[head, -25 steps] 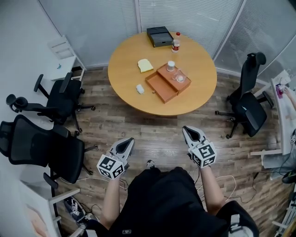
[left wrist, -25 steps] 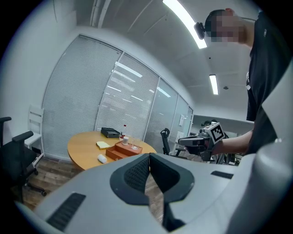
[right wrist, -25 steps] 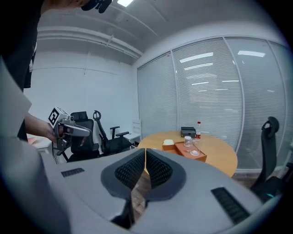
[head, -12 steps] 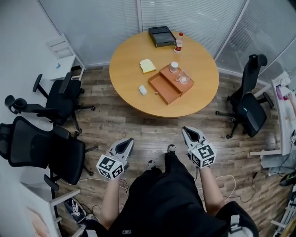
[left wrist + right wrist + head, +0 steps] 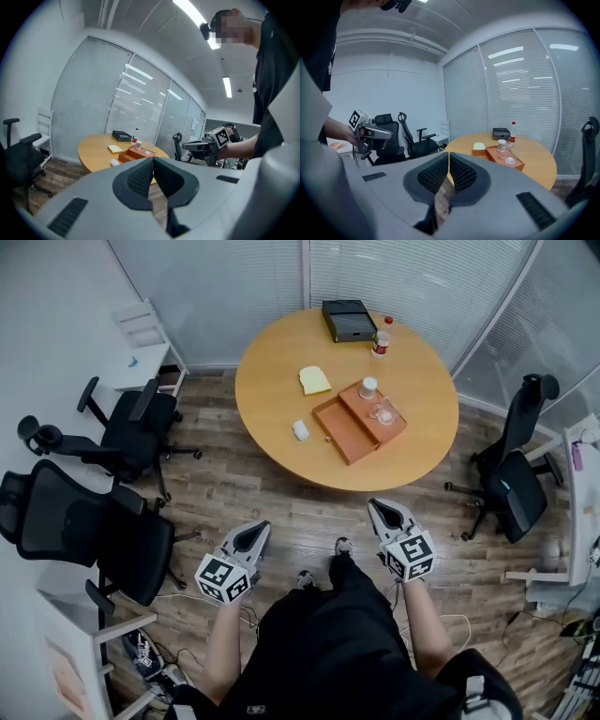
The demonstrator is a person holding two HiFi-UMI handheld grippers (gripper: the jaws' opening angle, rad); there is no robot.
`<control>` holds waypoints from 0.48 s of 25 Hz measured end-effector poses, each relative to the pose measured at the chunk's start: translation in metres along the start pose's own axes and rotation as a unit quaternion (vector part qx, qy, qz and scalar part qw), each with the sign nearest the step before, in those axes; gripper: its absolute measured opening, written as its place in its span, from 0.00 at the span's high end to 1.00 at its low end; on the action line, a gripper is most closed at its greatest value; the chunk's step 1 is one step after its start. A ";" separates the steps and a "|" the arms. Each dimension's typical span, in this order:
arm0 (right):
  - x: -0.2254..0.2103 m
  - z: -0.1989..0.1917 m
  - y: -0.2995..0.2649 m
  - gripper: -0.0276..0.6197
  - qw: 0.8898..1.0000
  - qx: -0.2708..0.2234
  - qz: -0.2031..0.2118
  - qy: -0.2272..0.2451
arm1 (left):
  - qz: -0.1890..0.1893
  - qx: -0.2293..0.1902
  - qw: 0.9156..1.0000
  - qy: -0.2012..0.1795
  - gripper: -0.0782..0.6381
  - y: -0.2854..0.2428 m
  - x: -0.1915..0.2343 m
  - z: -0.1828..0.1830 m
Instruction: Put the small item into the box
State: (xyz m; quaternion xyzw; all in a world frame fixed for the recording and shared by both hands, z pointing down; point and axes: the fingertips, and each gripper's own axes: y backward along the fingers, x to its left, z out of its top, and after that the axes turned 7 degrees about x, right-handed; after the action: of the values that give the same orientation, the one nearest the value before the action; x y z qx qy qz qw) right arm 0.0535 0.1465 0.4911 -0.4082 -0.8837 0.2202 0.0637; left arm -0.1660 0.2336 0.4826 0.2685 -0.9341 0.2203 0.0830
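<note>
Both of my grippers hang low in front of me over the wooden floor, well short of the round table [image 5: 279, 362]. The left gripper [image 5: 258, 527] has its jaws pressed together with nothing between them, and the right gripper [image 5: 379, 507] is the same, pads meeting and empty.

The small item [image 5: 300, 430], a white oblong thing, lies on the table top near the edge closest to me, just beside the left side of the open orange box [image 5: 339, 432] but not touching it. From the head view its long axis seems to run from the near rim in toward the middle of the table, roughly in line with the box's long side; it is too small for me to say which end is which.

The head view gives me the whole layout: the box's empty half next to the item, and the far half holding a jar [image 5: 368, 387] and a glass [image 5: 384, 412]. A yellow pad [image 5: 315, 381] lies behind the item. A black case [image 5: 348, 321] and a red-capped bottle [image 5: 382, 336] stand at the far rim.

The left gripper view catches the white item low on the table edge and also shows my right gripper from the side. The right gripper view shows the box, jar and bottle more clearly, plus my left gripper, but I cannot find the item in it
</note>
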 end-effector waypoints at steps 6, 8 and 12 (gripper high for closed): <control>-0.025 0.010 -0.024 0.95 0.999 0.005 0.031 0.010 | 0.026 -0.008 1.000 0.011 0.88 -0.021 0.007 0.013; -0.036 0.016 -0.031 0.95 0.999 0.005 0.038 0.015 | 0.033 -0.008 0.999 0.015 0.88 -0.029 0.008 0.016; -0.054 0.025 -0.045 0.95 0.998 0.006 0.055 0.024 | 0.047 -0.010 0.999 0.019 0.88 -0.047 0.009 0.024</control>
State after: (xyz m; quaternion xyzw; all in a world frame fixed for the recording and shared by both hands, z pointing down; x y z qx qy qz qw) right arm 0.0508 0.0716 0.4922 -0.4606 -0.8570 0.2184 0.0753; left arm -0.1495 0.1826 0.4806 0.2192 -0.9461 0.2200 0.0925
